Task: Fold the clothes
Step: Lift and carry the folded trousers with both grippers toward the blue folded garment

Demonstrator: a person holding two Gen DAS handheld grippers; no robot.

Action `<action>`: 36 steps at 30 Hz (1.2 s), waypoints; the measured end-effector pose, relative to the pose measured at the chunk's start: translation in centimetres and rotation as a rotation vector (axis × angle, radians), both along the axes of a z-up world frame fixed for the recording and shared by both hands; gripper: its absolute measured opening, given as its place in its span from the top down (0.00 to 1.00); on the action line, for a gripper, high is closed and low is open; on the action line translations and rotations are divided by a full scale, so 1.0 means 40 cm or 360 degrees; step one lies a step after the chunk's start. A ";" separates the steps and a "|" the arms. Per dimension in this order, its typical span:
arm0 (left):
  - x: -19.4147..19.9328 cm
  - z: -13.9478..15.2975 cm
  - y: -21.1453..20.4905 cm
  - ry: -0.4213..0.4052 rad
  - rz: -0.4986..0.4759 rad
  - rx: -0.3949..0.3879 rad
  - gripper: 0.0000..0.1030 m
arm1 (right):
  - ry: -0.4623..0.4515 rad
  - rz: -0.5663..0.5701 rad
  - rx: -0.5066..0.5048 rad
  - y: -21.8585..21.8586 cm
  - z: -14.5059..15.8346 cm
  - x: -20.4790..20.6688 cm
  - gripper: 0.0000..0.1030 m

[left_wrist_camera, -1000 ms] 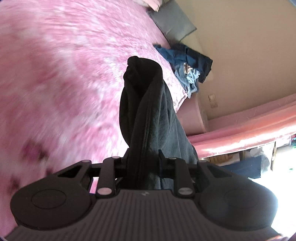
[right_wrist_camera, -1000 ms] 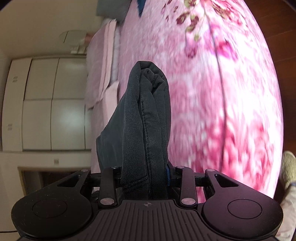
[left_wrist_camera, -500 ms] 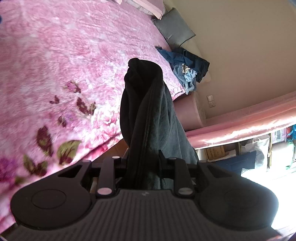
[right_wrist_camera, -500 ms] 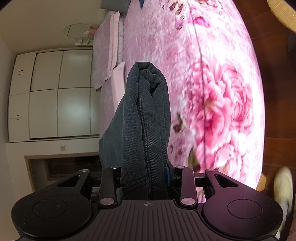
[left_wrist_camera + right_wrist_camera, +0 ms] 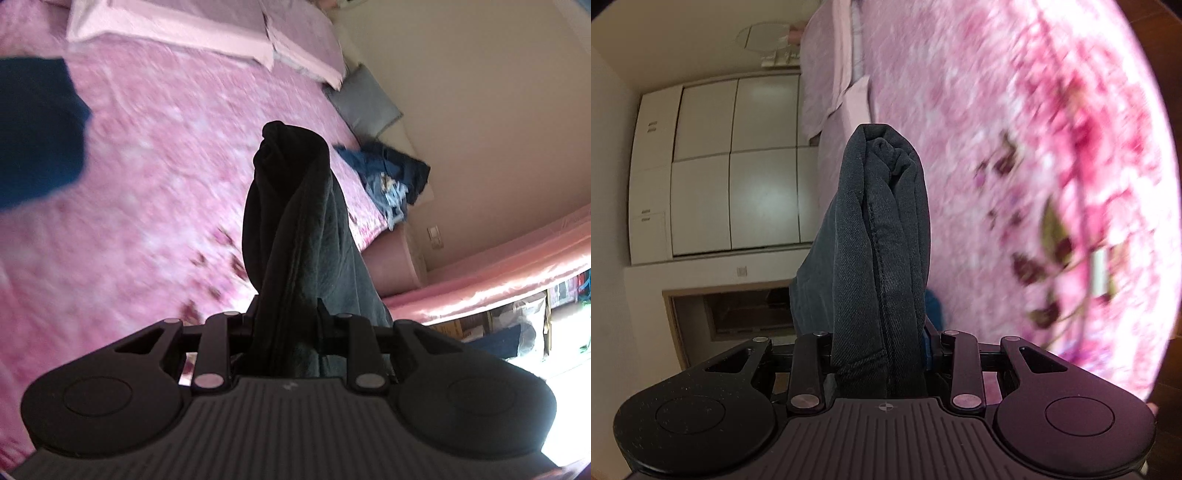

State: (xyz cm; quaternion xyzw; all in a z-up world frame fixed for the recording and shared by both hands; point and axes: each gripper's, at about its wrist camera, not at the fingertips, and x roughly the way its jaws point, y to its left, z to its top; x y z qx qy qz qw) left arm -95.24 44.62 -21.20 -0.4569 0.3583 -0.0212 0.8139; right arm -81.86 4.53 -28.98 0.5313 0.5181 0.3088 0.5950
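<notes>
My left gripper (image 5: 286, 314) is shut on a bunched fold of dark denim cloth (image 5: 295, 221), held up above the pink floral bed (image 5: 155, 192). My right gripper (image 5: 881, 332) is shut on another bunched part of dark denim (image 5: 882, 229), also lifted off the bed (image 5: 1015, 129). The cloth wraps over and hides the fingertips in both views. A dark blue garment (image 5: 33, 129) lies blurred on the bed at the left of the left wrist view.
A pile of blue jeans (image 5: 391, 177) and a grey cushion (image 5: 364, 99) lie at the bed's far side. Pink pillows (image 5: 207, 26) sit at the head. White wardrobe doors (image 5: 738, 166) and a recess (image 5: 746, 306) stand beside the bed.
Both grippers have swung with the denim still held. The left view now takes in the pillows and a dark blue garment. The right view has shifted across the bedspread, now blurred.
</notes>
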 end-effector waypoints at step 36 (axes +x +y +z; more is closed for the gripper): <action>0.187 -0.355 0.969 0.0162 -0.0595 0.0060 0.72 | 0.0066 -0.0552 -0.0313 1.008 -0.249 -0.284 0.61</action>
